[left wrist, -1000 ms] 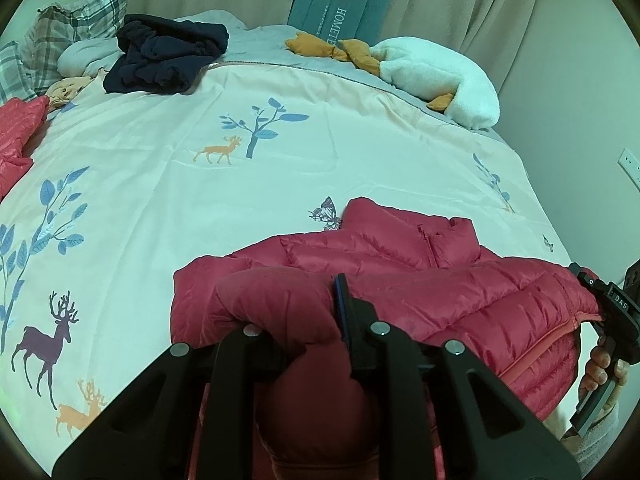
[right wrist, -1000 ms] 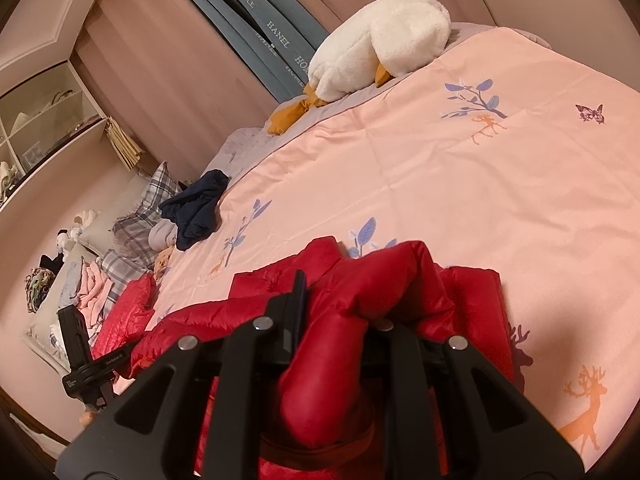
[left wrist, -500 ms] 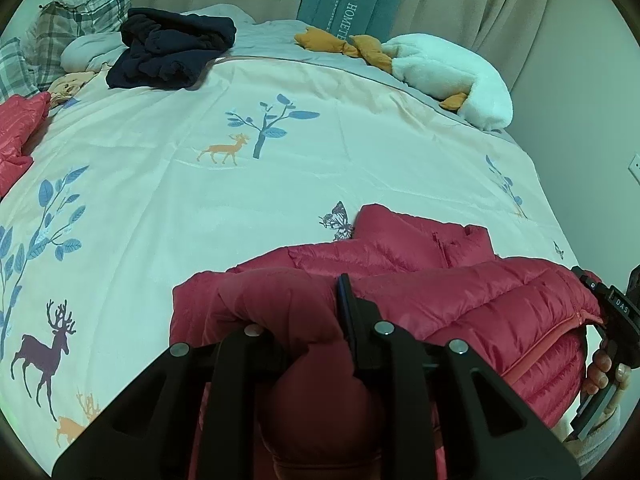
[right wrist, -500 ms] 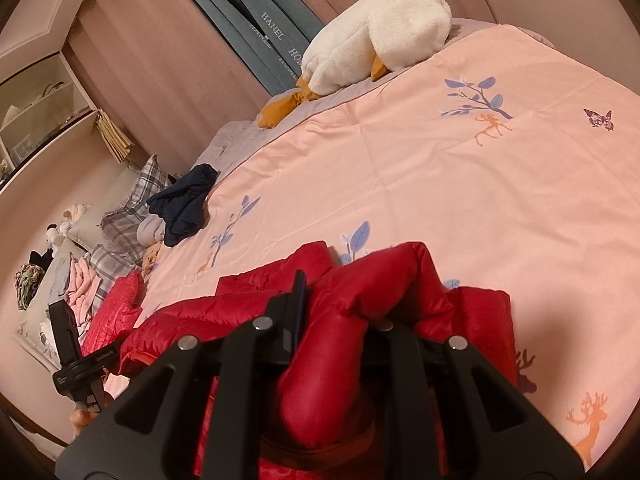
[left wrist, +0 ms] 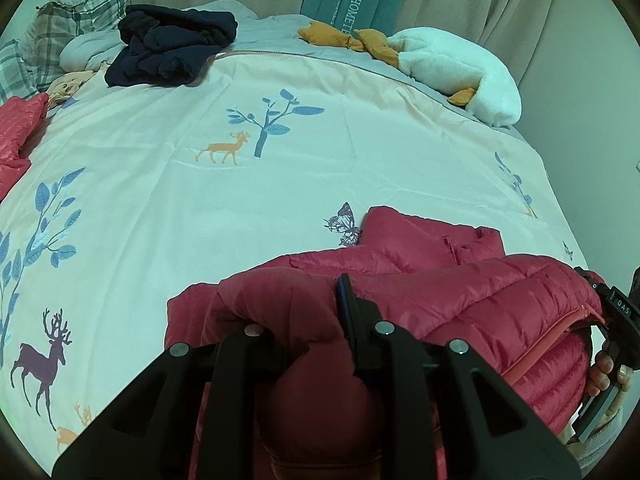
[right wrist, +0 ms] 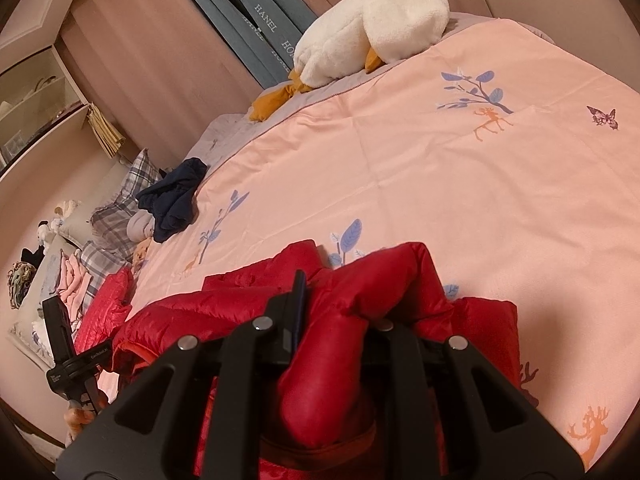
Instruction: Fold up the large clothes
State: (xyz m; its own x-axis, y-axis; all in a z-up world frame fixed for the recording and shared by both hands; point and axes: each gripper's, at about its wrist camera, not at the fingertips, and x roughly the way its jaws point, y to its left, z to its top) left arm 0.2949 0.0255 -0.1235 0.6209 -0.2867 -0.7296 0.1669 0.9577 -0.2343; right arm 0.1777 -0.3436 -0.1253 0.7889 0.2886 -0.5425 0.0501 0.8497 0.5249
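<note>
A red puffer jacket (left wrist: 460, 280) lies partly folded at the near edge of the bed. In the left wrist view my left gripper (left wrist: 296, 312) is shut on a bunched fold of it; the fabric bulges over the left finger and hides it. The right wrist view shows the same jacket (right wrist: 240, 304), brighter red, with my right gripper (right wrist: 340, 312) shut on another raised fold. Its right finger is buried in the fabric. Each gripper, held by a hand, also shows at the edge of the other's view: the right gripper (left wrist: 616, 320) and the left gripper (right wrist: 64, 352).
The pink bedspread (left wrist: 280, 200), printed with deer and trees, stretches ahead. A navy garment (left wrist: 172, 48) and plaid pillows (left wrist: 80, 20) lie far left. A white plush goose (left wrist: 460, 76) lies at the far right. Another red garment (left wrist: 16, 132) sits at the left edge.
Both grippers have edged a little forward over the bed with the jacket folds still held. The grips look the same.
</note>
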